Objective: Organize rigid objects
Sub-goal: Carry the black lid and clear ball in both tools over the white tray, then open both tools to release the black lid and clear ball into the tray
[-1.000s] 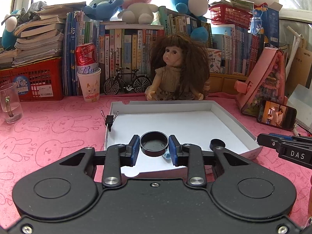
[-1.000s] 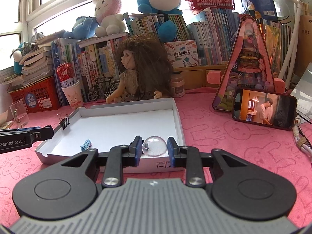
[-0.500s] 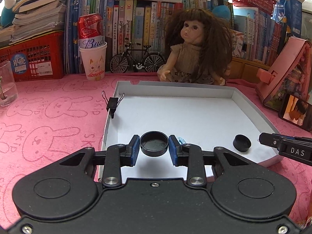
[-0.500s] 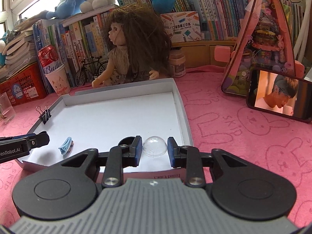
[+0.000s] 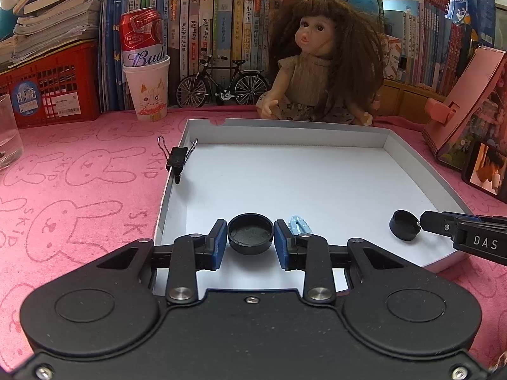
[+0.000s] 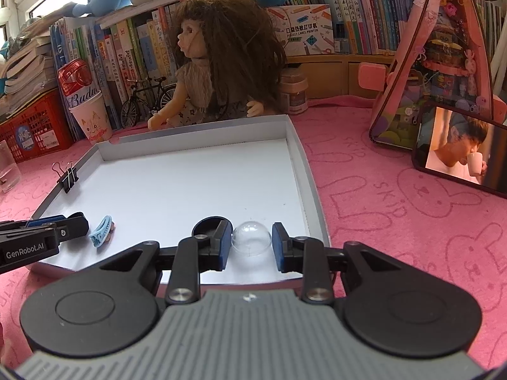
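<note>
A round black plastic cap (image 5: 250, 233) is pinched between the blue pads of the left gripper (image 5: 250, 241), low over the near edge of the shallow white cardboard tray (image 5: 285, 126). A clear plastic dome (image 6: 251, 238) sits between the pads of the right gripper (image 6: 251, 245), whose jaws have just parted slightly; a small gap is seen at the right pad, so the dome is taken as released on the tray floor. A small black cap (image 5: 404, 224), a light-blue hair clip (image 6: 102, 235) and a black binder clip (image 5: 177, 160) on the tray's left wall are also shown.
</note>
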{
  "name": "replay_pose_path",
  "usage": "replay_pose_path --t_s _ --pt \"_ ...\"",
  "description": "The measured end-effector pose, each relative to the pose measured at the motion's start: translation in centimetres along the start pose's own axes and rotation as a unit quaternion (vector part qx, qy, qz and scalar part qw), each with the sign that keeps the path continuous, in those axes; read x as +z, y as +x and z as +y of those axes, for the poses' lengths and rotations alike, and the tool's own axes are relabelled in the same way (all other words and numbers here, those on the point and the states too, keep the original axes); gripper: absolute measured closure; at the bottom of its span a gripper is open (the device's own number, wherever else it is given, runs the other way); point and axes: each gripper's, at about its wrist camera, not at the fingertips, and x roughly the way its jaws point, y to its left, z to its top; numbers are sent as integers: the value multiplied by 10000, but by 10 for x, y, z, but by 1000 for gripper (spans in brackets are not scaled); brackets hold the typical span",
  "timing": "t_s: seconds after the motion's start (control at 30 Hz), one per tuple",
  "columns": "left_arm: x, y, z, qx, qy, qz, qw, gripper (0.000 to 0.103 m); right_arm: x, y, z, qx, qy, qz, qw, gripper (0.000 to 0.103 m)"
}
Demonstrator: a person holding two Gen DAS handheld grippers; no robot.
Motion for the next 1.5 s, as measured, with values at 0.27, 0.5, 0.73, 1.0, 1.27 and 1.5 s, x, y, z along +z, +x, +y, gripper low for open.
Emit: replay_pose_path --t_s 0.27,0.5,0.73,1.0,1.27,1.5 --pt "2 -13 -2 -45 21 -96 9999 56 2 -10 -2 130 90 -127 9998 48" --pt "1 -37 -10 -155 217 -281 9993 30 2 -26 -1 197 37 -286 9994 32" --pt "-2 -67 -16 -368 319 -490 9976 20 -2 -47 -3 368 34 -441 9983 19" --pt "-15 -94 -19 -586 327 -512 9964 17 -12 -73 -2 366 -181 -622 9972 15" --pt "-34 -121 -14 -691 297 -592 9954 17 -30 -101 -6 486 -265 -752 9956 14" --pt "-53 -141 -14 -801 300 -614 9944 16 -51 -121 -10 398 -417 -845 9948 12"
